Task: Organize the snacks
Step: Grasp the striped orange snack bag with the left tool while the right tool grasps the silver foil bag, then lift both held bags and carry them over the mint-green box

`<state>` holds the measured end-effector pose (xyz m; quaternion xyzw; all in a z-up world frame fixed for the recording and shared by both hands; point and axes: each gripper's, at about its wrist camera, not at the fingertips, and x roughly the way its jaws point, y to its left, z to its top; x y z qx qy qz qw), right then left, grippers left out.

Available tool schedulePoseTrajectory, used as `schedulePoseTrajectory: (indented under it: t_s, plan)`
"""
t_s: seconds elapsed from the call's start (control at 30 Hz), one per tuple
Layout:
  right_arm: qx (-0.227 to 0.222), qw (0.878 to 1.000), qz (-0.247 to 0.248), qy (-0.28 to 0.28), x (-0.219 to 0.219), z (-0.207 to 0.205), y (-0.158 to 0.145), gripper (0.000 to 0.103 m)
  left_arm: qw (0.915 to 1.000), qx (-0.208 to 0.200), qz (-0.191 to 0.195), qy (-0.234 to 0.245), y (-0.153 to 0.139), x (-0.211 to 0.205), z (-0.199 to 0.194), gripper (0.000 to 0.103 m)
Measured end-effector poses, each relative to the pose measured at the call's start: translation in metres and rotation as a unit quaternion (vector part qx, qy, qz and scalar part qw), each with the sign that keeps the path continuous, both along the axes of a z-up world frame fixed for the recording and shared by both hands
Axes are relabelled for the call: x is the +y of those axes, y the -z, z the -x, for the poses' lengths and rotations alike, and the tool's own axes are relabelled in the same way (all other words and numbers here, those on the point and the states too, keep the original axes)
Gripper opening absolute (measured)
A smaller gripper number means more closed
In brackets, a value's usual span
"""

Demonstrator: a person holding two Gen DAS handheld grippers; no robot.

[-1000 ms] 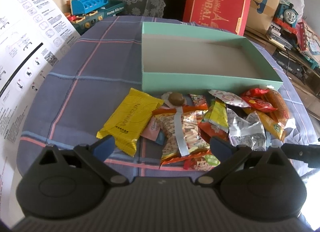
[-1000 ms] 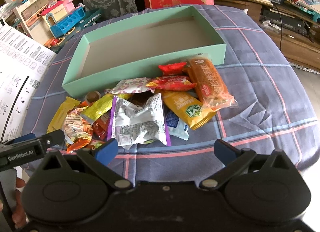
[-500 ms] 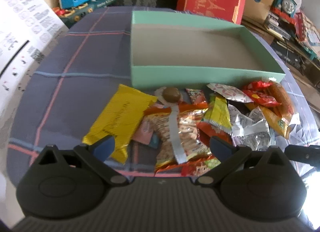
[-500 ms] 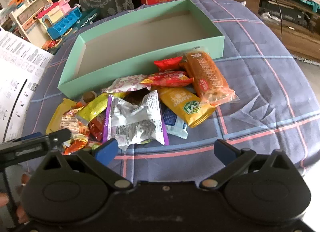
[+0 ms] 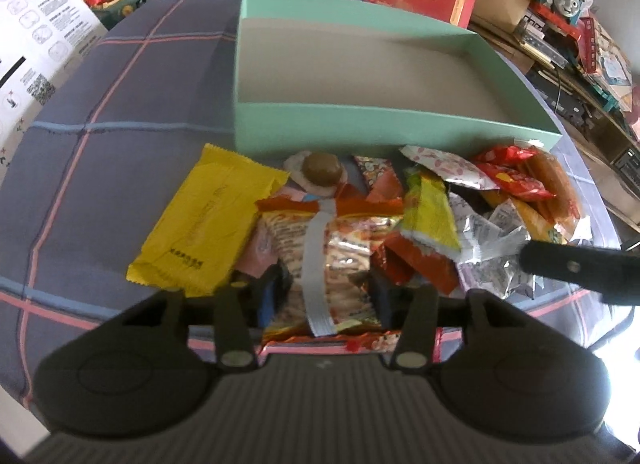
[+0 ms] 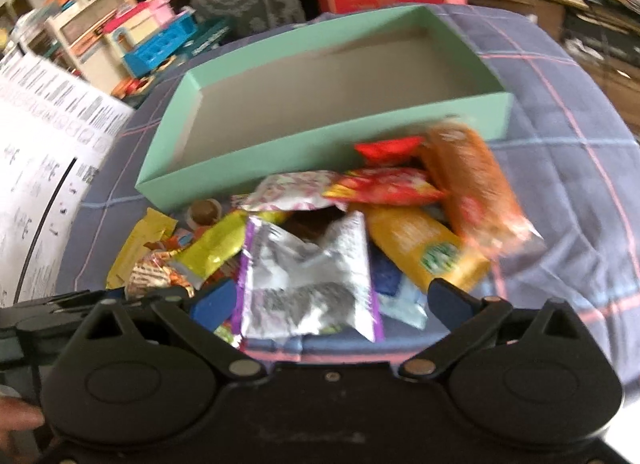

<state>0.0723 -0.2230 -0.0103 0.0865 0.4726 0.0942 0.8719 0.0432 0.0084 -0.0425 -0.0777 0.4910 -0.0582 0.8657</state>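
Left wrist view: the left gripper sits low over the near edge of the snack pile, fingers narrowed around the orange foil packet.

The plaid-covered counter carries the mint-green box, open and bare inside, just beyond the pile. The packet lies straight ahead of the left fingers, its long axis and silver seam running away from them toward the box; whether the pads already pinch it I cannot tell. The yellow packet lies just to its left. The right gripper hovers beside it, fingers wide, over the silver packet. The left hand seems nearer a grasp.
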Motion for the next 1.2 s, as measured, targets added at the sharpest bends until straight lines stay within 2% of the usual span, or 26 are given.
schedulePoseTrajectory:
  t_s: [0.13,0.27,0.33,0.4,0.47,0.7,1.0,1.07,1.2]
  plan:
    - [0.000,1.000,0.009,-0.024,0.014,-0.014,0.011,0.091,0.9999,0.012,0.006,-0.007,0.006,0.005,-0.001,0.055]
    - [0.011,0.999,0.022,-0.036,0.022,-0.022,0.024,0.089,0.9997,0.023,0.004,-0.008,0.011,0.004,-0.003,0.057]
    - [-0.001,0.999,0.029,-0.041,0.023,-0.019,0.026,0.078,0.9998,0.021,0.001,-0.006,0.011,0.002,-0.004,0.055]
    - [-0.007,0.998,0.038,-0.044,0.022,-0.016,0.023,0.045,0.9999,0.015,-0.006,-0.002,0.009,-0.001,-0.003,0.051]
    - [-0.004,0.999,0.023,-0.036,0.015,-0.017,0.022,0.038,0.9999,0.006,-0.016,0.000,0.005,-0.005,0.000,0.050]
    - [-0.009,1.000,-0.006,-0.021,-0.003,-0.006,0.014,0.029,0.9997,-0.013,-0.021,0.007,-0.012,-0.008,0.013,0.049]
    - [-0.036,0.999,-0.032,-0.016,-0.019,0.015,-0.009,0.025,0.9990,-0.044,-0.005,-0.011,-0.044,0.005,0.030,0.049]
    - [-0.045,0.998,-0.034,-0.015,-0.022,0.018,-0.015,0.021,0.9986,-0.051,-0.003,-0.013,-0.051,0.007,0.033,0.049]
    - [-0.056,0.998,-0.028,-0.017,-0.024,0.022,-0.022,0.021,0.9983,-0.056,-0.003,-0.014,-0.056,0.007,0.035,0.049]
